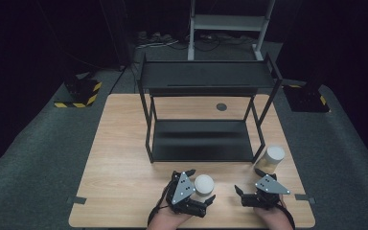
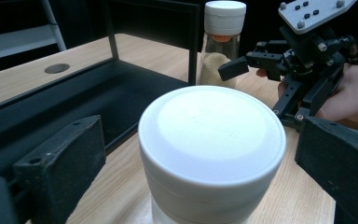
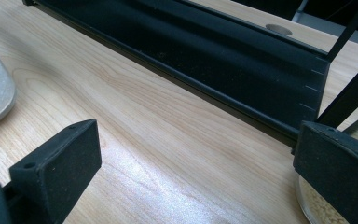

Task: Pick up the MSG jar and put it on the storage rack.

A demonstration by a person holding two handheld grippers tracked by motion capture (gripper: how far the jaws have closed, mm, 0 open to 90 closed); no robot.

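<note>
At the near edge of a light wooden table (image 1: 124, 191), the left gripper (image 1: 202, 188) stands with its black jaws spread wide on either side of a white-lidded clear jar (image 1: 203, 184), neither pad touching it (the lid sits squarely between them in the left gripper view). The right gripper (image 1: 240, 197), just to the right, is also spread open over bare wood. A second white-lidded jar of tan grains (image 1: 270, 159) stands by the near right leg of a black metal two-tier shelf rack (image 1: 203, 79).
</note>
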